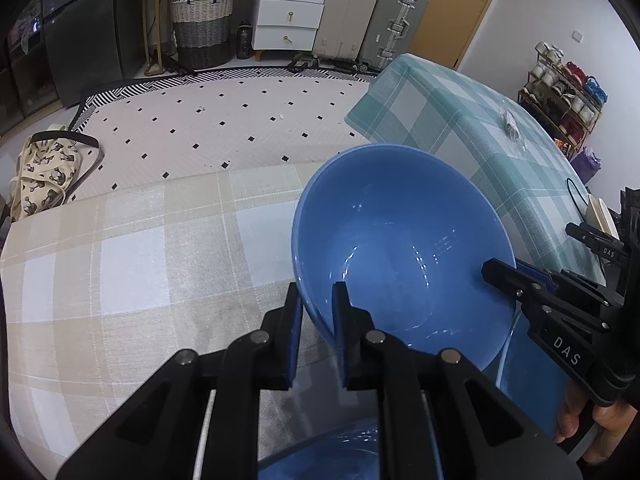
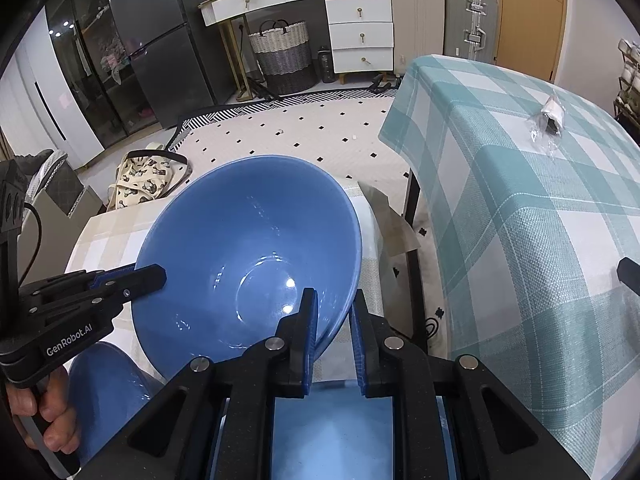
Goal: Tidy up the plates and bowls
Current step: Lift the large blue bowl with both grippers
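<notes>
A: We see the blue bowl [image 1: 404, 248] glossy, deep, tilted above the beige checked tablecloth [image 1: 132, 256]; a second blue dish [image 2: 108, 384] lies below it.

B: We hold it from both sides; the left gripper [image 1: 318, 312] pinches the near rim, one pad inside and one outside; the right gripper [image 2: 334, 320] clamps the opposite rim the same way.

A: Both point steeply downward; a hand [image 2: 44, 412] wraps the left handle; the teal checked table [image 2: 528, 216] stands just beside.
</notes>
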`<state>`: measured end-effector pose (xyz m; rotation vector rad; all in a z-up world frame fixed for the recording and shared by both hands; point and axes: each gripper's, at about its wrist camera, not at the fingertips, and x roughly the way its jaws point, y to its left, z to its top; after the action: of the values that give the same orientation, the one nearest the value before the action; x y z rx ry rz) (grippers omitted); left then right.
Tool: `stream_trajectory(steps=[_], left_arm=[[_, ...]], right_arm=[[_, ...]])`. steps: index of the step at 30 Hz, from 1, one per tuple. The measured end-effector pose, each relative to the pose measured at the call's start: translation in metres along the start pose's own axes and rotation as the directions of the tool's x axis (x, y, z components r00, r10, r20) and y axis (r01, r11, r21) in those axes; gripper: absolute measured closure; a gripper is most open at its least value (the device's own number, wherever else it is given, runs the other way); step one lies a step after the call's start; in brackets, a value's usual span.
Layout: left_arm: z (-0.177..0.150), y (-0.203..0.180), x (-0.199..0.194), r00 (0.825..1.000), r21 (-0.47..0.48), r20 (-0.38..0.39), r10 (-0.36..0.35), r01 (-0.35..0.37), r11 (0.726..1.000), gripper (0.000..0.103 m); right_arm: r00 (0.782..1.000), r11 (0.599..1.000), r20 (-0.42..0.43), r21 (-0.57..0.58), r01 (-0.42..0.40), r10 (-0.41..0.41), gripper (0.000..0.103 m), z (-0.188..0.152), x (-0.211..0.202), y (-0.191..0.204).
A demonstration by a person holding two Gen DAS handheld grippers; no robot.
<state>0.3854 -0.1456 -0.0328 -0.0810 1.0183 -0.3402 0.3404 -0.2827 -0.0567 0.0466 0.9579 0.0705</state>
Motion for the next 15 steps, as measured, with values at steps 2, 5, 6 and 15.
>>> stream_trajectory(steps=[2, 5, 6, 15], left_arm=[[0.001, 0.000, -0.003, 1.000, -0.001, 0.006, -0.002, 0.002, 1.000, 0.091], [0.002, -0.001, -0.010, 1.000, 0.002, 0.018, -0.001, 0.001, 1.000, 0.091], [0.002, -0.001, -0.013, 1.000, 0.003, 0.024, 0.000, 0.000, 1.000, 0.091], [0.004, -0.010, -0.041, 0.997, 0.014, 0.079, 0.015, -0.016, 1.000, 0.091]], right_arm=[[1.000, 1.000, 0.008, 0.000, 0.001, -0.001, 0.087, 0.000, -0.001, 0.001], [1.000, 1.000, 0.018, -0.001, 0.001, -0.001, 0.087, 0.002, -0.004, 0.002], [1.000, 1.000, 0.026, 0.000, 0.000, 0.000, 0.087, 0.002, -0.006, 0.002], [0.995, 1.000, 0.095, 0.000, -0.013, 0.013, 0.087, 0.006, -0.032, 0.002]])
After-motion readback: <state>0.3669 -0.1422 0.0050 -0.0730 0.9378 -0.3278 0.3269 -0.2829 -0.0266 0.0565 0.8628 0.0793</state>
